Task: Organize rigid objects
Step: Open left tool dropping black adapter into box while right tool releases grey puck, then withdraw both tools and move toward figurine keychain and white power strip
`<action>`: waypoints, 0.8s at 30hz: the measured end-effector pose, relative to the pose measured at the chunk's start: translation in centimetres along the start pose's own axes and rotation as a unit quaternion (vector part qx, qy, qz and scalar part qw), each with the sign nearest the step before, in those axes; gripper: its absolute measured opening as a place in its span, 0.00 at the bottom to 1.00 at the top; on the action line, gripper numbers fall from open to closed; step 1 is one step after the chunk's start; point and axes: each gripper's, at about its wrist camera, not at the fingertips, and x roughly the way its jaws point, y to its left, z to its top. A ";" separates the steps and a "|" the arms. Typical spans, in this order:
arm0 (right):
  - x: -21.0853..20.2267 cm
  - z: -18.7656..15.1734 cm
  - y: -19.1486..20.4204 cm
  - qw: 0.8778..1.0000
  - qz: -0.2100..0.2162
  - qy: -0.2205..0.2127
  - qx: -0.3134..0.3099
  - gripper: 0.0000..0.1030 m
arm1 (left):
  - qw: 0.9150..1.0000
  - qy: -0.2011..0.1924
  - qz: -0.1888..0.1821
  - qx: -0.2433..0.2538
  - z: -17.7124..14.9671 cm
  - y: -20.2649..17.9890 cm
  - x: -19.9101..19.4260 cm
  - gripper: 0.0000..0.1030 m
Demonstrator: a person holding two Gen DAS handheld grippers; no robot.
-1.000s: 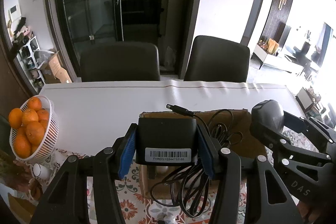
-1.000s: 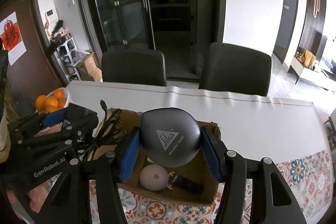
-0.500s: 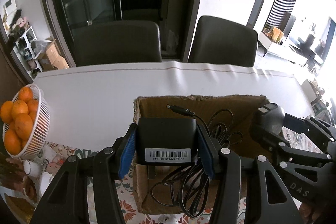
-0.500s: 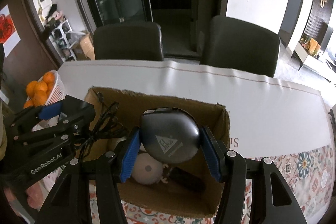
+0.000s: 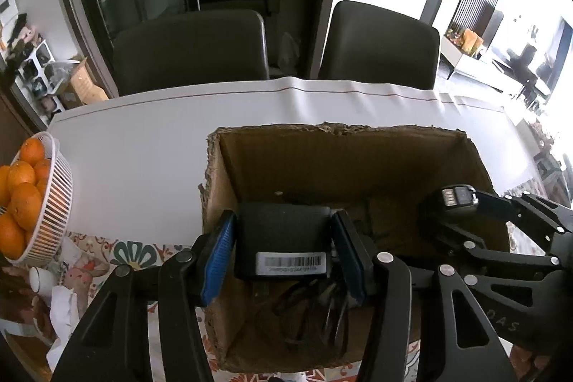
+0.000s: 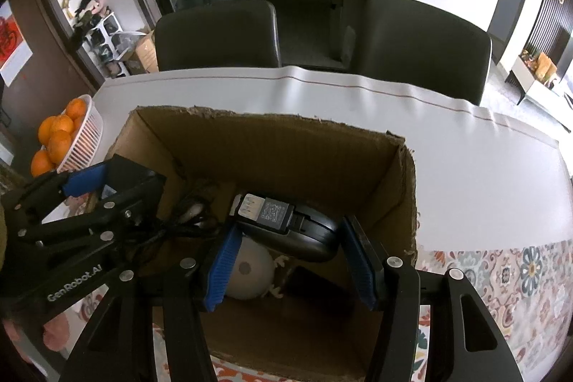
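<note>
Power brick (image 5: 283,240), black with a barcode sticker, sits squarely clamped between the blue pads of the left gripper (image 5: 284,253), and it's hanging inside the open top of the cardboard box (image 5: 336,138), over the near left part. It looks like a stiff, fairly dense lump with smooth plastic sides, so the flat faces the pads are already on seem the right place to hold it; the floppy cord (image 5: 315,314) dangling underneath is the annoying bit, I'd guess it'll snag or pile up before the brick lands. On the other side, the right gripper (image 6: 290,249) is closed on a rounded grey gadget (image 6: 297,231) with a QR label on its flat end, tilted over inside the same box. That one looks hard and slick with curved sides, so I'd bet it can twist in the pads. Below it there's a white round thing (image 6: 250,271) and something dark and flat (image 6: 315,285) on the box floor. Both grippers point steeply down into the box, side by side, close together. Box sits on a white table (image 5: 143,145), with a basket of oranges (image 5: 25,199) off to the left.
</note>
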 end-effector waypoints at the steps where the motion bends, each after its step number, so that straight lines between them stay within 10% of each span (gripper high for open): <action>1: 0.0 -0.1 0.0 1.000 0.001 0.000 0.001 0.57 | 1.000 -0.001 0.000 -0.001 0.0 0.0 -0.1 0.52; 24: -9.7 -4.9 0.7 0.990 -0.046 -0.123 0.057 0.72 | 0.996 -0.085 0.008 0.010 -4.0 -0.5 -9.7 0.63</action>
